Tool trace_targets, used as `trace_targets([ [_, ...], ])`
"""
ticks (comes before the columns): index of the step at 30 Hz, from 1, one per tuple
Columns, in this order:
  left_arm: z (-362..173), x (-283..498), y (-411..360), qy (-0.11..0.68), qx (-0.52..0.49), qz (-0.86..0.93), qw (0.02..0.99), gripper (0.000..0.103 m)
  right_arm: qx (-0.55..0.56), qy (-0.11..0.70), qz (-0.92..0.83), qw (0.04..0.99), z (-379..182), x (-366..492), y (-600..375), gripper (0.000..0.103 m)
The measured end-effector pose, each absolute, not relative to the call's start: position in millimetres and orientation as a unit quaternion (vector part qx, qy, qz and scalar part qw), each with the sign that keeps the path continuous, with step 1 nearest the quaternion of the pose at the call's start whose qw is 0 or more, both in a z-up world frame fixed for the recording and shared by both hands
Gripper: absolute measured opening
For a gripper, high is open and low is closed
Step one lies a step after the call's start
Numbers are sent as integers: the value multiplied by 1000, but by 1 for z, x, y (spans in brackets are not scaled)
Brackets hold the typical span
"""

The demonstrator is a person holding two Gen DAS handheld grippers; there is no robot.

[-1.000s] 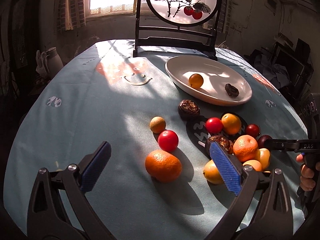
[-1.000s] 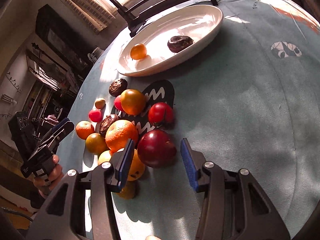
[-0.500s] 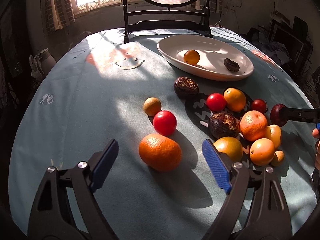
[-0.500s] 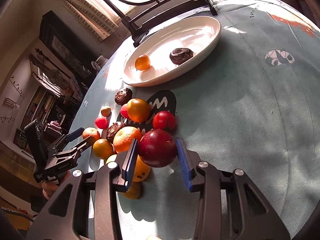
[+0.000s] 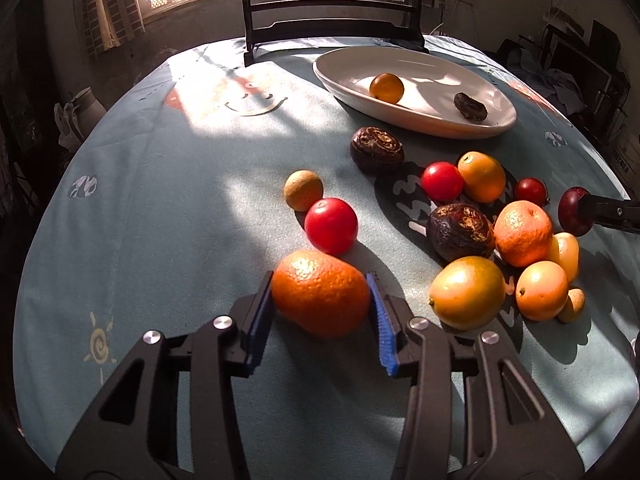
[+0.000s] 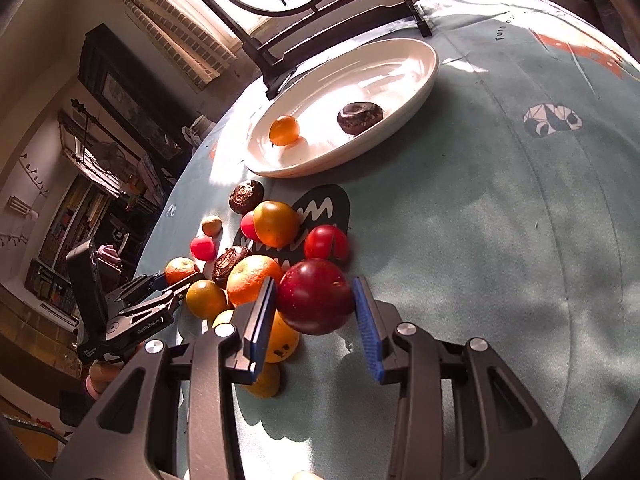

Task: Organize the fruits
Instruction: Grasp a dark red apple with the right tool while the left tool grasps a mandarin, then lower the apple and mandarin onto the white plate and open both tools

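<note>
Since the frame 1 second back, my left gripper (image 5: 320, 300) has come forward and closed its blue-padded fingers (image 5: 381, 326) from a wide spread onto the large bumpy-skinned orange (image 5: 320, 298), which sits on the pale blue tablecloth (image 5: 160, 200) with both pads touching its sides. My right gripper (image 6: 314, 312) has likewise closed on the dark red round plum (image 6: 316, 296), and its pads now grip it on both flanks; whether the plum rests on the cloth or hangs just above it, I cannot tell. Just left of the plum lies a cluster of loose fruit: a mandarin (image 6: 252, 278), a red tomato (image 6: 326, 244), a dark wrinkled brown fruit (image 6: 228, 264) and several small yellow-orange ones. Beyond them stands the white oval ceramic dish (image 6: 424, 80), holding 2 pieces, a small round orange fruit (image 6: 284, 130) and a dark wrinkled fruit (image 6: 358, 118), well apart from each other.
</note>
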State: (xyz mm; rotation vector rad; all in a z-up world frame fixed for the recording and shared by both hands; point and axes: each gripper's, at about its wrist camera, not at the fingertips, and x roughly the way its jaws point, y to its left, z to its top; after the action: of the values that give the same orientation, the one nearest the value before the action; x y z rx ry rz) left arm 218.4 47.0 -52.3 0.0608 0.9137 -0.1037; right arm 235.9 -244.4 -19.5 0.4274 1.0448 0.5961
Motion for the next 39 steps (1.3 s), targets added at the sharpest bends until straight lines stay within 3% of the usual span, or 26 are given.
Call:
trace_targets([
  [15, -25, 214, 46, 409, -13, -90, 908, 44, 210, 456, 300, 811, -9, 240, -243, 40],
  [24, 15, 295, -10, 393, 16, -133, 910, 44, 212, 424, 285, 833, 7, 304, -227, 40],
  [35, -13, 375, -63, 432, 39, -155, 888, 44, 165, 418, 223, 865, -10, 366, -226, 40],
  [39, -16, 379, -63, 439, 33, -152, 885, 47, 146, 417, 220, 870, -8, 366, -223, 49],
])
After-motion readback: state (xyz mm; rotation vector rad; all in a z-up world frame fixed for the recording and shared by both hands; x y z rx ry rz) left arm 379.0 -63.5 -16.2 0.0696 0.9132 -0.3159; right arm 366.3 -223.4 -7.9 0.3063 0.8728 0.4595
